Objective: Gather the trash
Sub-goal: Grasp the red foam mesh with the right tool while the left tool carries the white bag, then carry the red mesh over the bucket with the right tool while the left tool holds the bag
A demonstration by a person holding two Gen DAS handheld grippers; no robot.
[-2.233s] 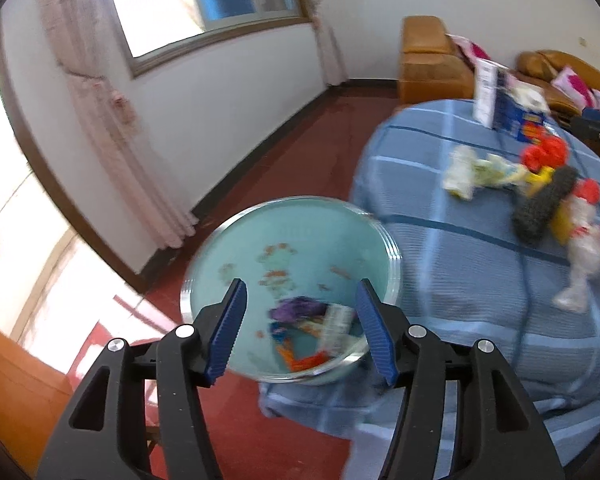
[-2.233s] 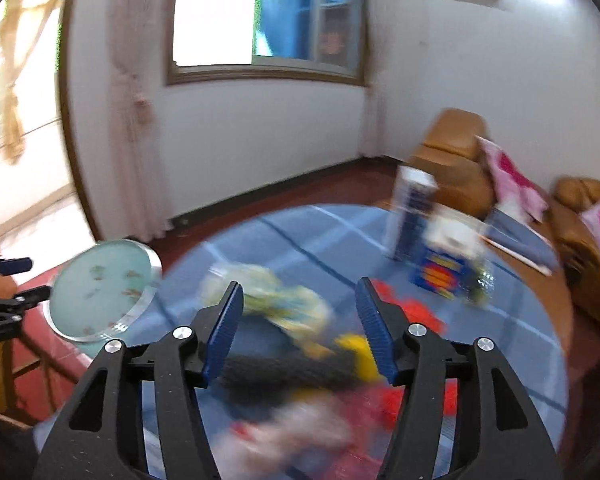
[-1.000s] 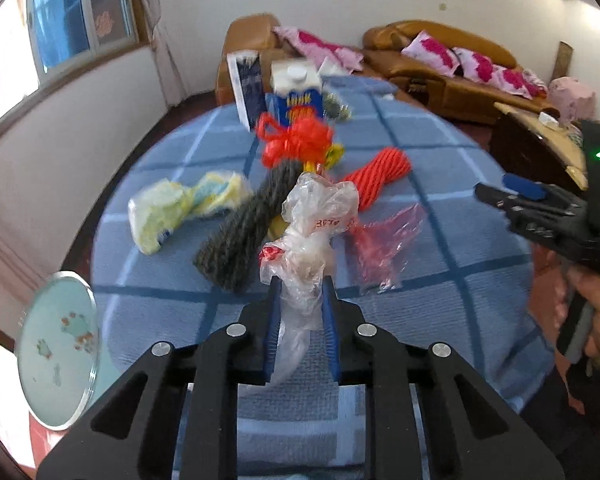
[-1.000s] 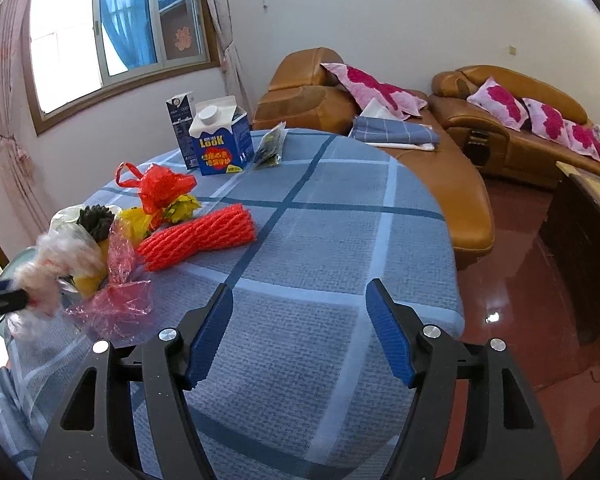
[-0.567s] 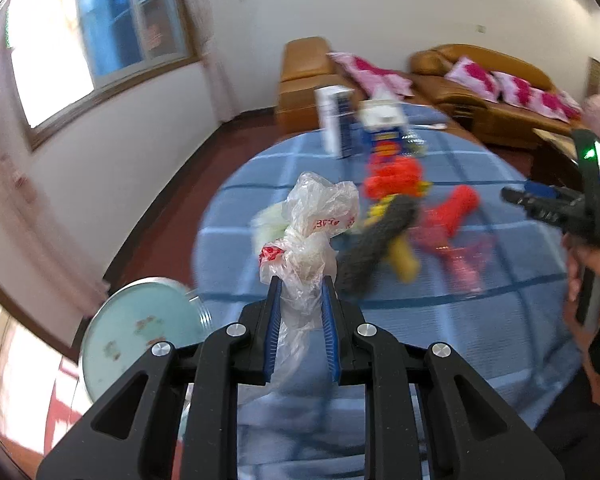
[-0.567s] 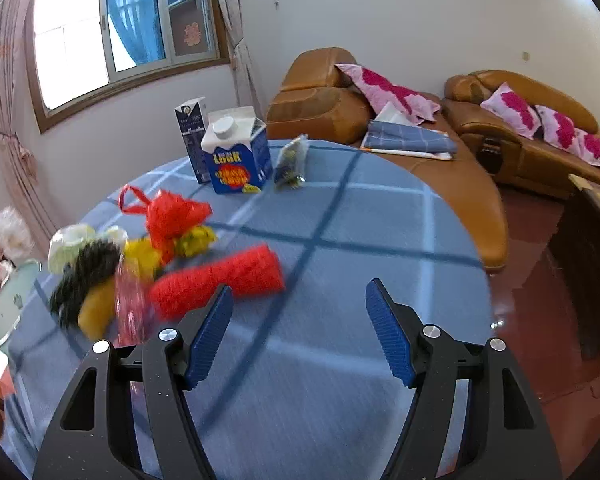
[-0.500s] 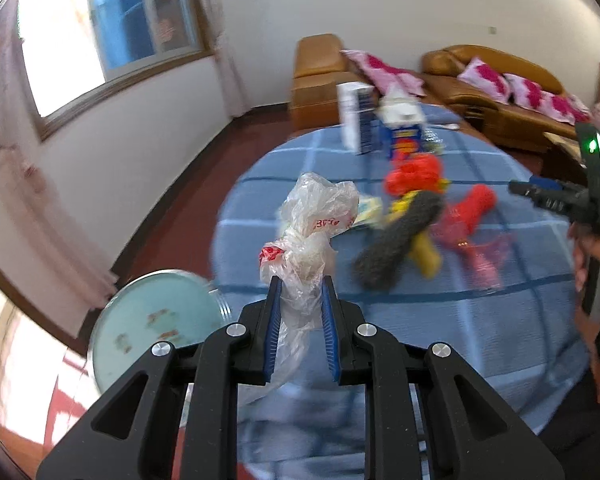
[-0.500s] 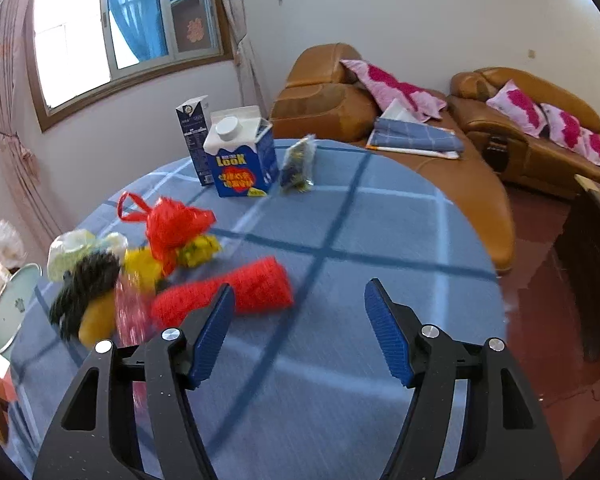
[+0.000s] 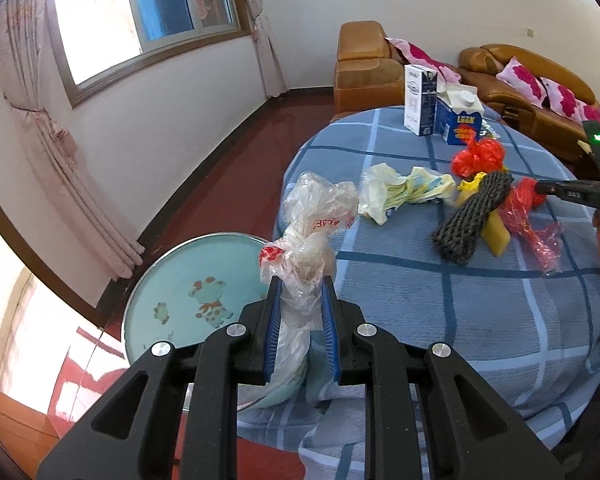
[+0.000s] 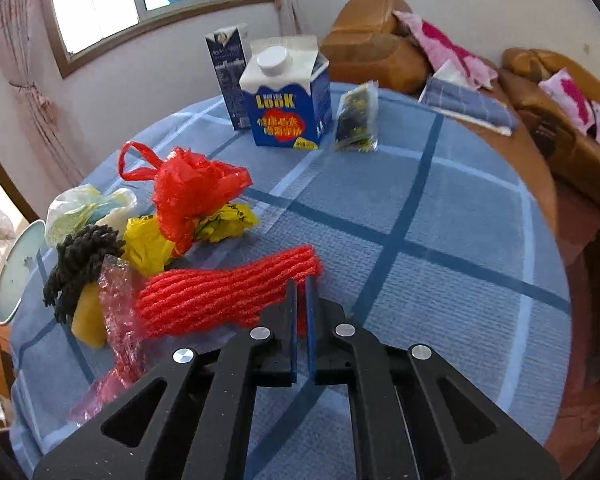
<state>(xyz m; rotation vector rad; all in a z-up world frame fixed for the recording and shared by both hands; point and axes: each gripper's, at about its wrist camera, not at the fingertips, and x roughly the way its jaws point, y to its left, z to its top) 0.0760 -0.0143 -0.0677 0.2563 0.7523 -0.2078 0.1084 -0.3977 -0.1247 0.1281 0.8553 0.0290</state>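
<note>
A knotted clear plastic bag [image 9: 314,232] is clamped in the left gripper [image 9: 299,320] above the basin [image 9: 188,292], while the right gripper [image 10: 299,320], just closed, is pinched on the red foam net [image 10: 220,292] on the table [image 10: 460,240].

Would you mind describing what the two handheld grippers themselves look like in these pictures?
Both look alike. The left gripper has black angular plastic arms with triangular cut-outs, round silver bolt heads at the pivots, and flat fingers faced with ribbed blue pads. The right gripper has the same build. In the left wrist view, its black side shows small pale lettering and a green indicator light above it. No cables are visible.
</note>
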